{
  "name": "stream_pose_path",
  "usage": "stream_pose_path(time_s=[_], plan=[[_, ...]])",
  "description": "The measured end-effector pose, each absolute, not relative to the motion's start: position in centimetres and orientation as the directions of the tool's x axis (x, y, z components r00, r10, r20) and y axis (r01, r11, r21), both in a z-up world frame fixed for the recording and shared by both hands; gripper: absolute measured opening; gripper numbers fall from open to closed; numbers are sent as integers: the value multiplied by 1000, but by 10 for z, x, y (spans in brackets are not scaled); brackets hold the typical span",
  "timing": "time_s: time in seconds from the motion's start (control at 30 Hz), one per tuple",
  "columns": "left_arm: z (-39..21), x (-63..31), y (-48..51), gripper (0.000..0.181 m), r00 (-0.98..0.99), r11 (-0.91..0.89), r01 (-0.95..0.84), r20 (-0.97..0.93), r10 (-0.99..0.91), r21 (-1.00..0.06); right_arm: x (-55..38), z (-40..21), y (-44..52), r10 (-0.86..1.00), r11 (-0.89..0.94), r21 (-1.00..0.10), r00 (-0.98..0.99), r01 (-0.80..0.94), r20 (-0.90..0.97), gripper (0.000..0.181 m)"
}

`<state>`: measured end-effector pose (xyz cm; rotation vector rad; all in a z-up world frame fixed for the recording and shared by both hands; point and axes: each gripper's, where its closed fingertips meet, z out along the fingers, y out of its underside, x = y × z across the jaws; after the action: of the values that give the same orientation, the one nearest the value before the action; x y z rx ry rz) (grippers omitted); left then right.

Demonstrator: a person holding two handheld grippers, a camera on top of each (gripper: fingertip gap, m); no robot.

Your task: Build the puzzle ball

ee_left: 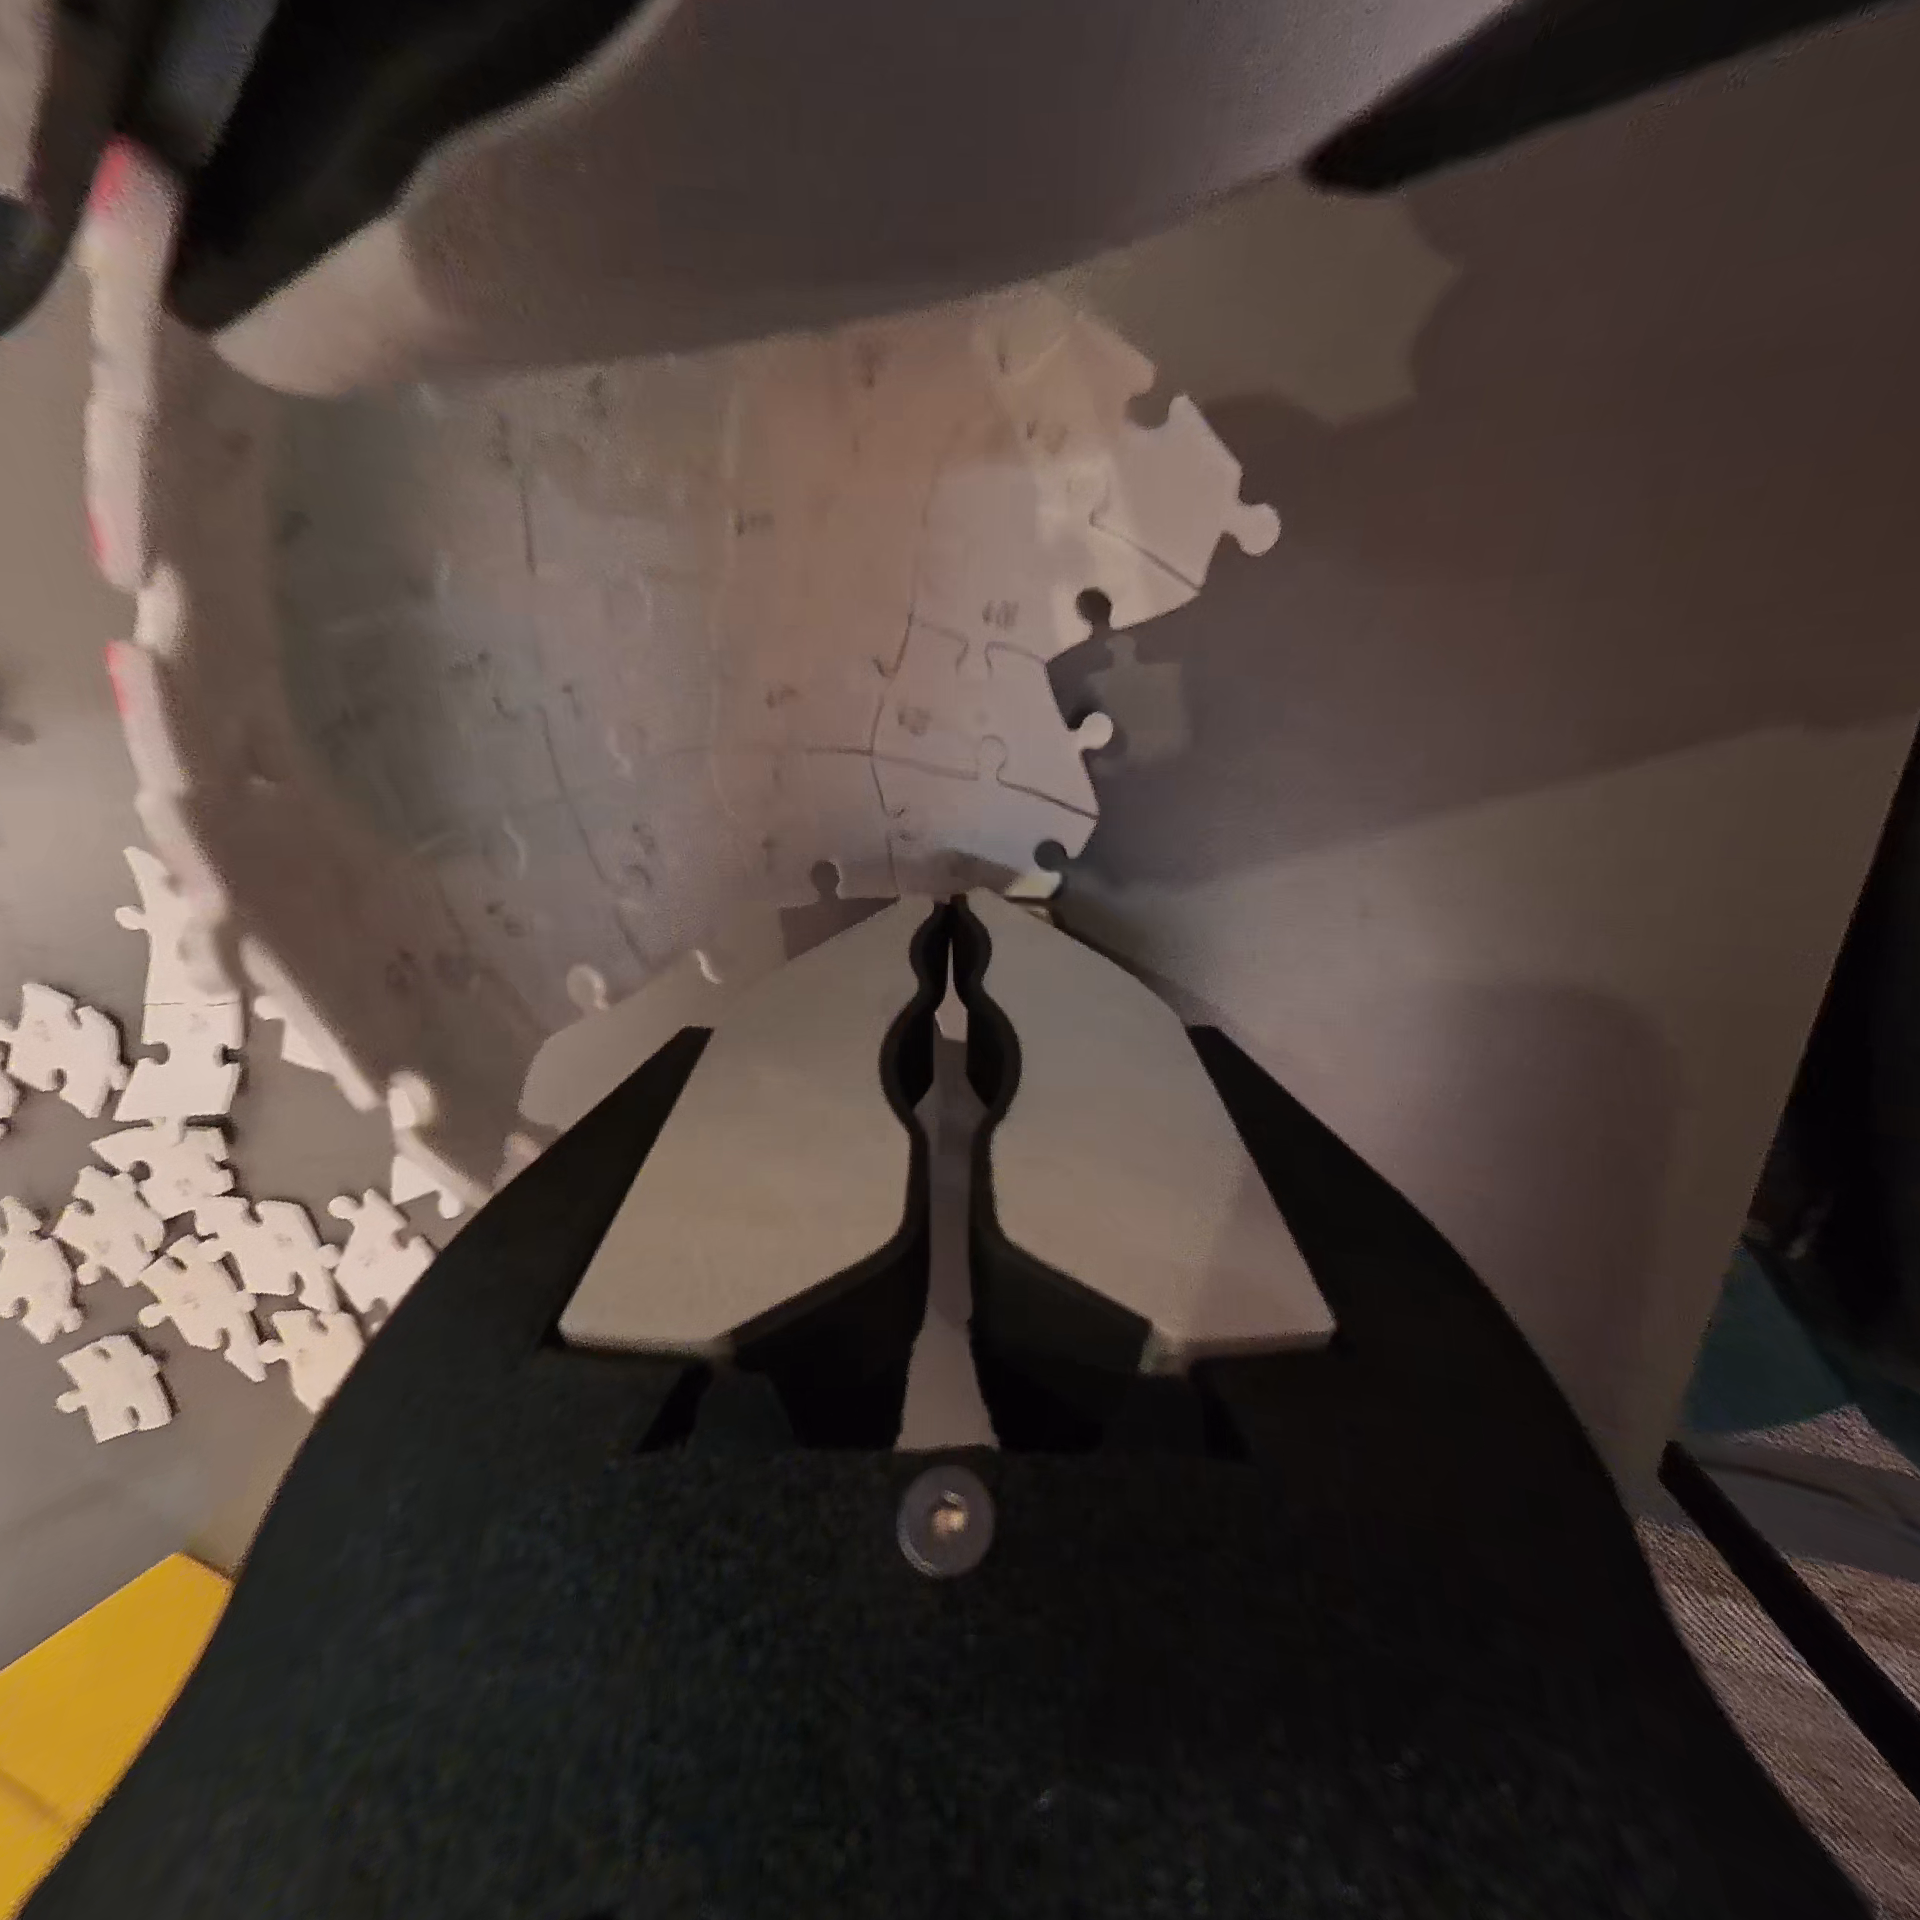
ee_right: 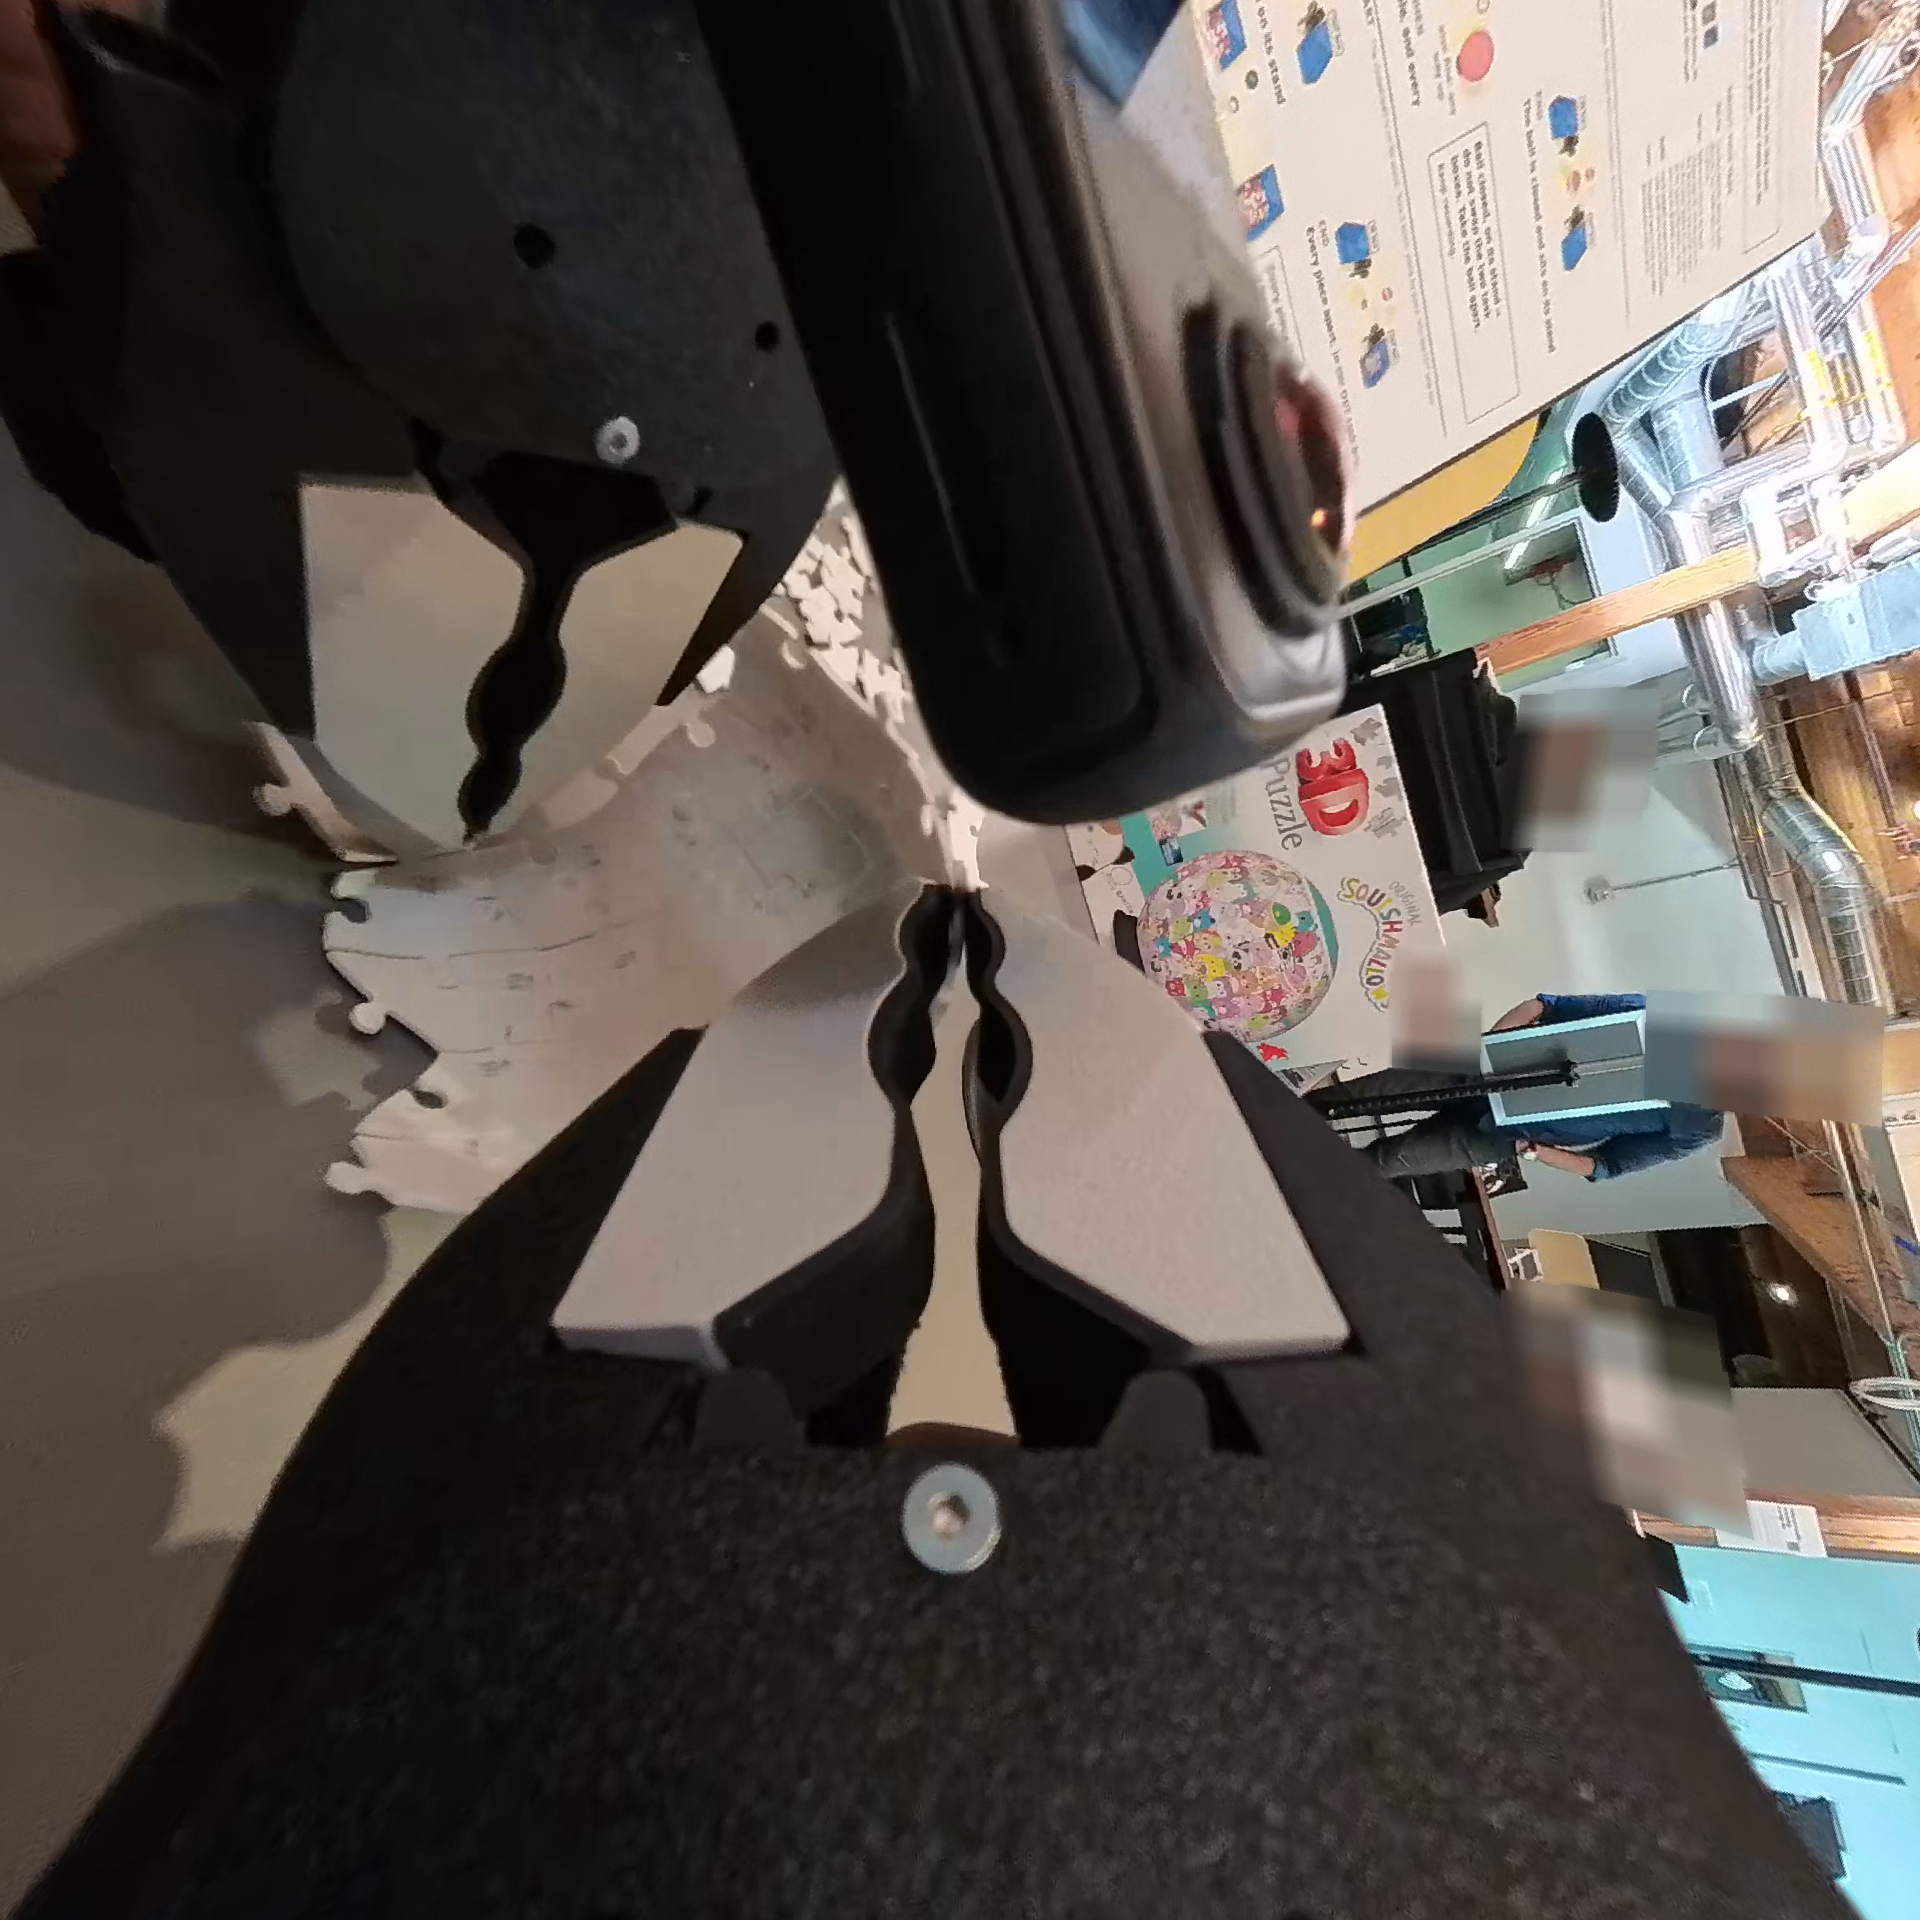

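We've got both black two-finger grippers, left gripper and right gripper, pinched onto edges of the half-built curved white puzzle shell (loose white pieces nearby).

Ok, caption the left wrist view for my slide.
Left gripper shut on the white curved puzzle-ball shell, loose white pieces beside.

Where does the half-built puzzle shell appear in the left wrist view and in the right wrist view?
Left wrist view: the puzzle shell fills the centre, its white inner side facing the camera, and the left gripper is shut on its lower edge.
Right wrist view: it lies left of centre, with the right gripper shut on its edge.
Shared landmark: the loose puzzle pieces on the grey table.
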<state>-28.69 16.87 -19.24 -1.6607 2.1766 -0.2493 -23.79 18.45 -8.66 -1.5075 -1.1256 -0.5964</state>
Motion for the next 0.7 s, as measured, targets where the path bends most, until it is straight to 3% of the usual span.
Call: stream_pose_path(time_s=[0.37, 0.7], plan=[[-169, -299, 169, 0, -98, 166, -853, -160, -982, -495, -237, -90, 186, 325, 50, -440, 403, 896, 856, 3], [-192, -299, 166, 0, -121, 159, -893, -116, -986, -422, -240, -88, 184, 319, 55, -426, 388, 903, 865, 3]])
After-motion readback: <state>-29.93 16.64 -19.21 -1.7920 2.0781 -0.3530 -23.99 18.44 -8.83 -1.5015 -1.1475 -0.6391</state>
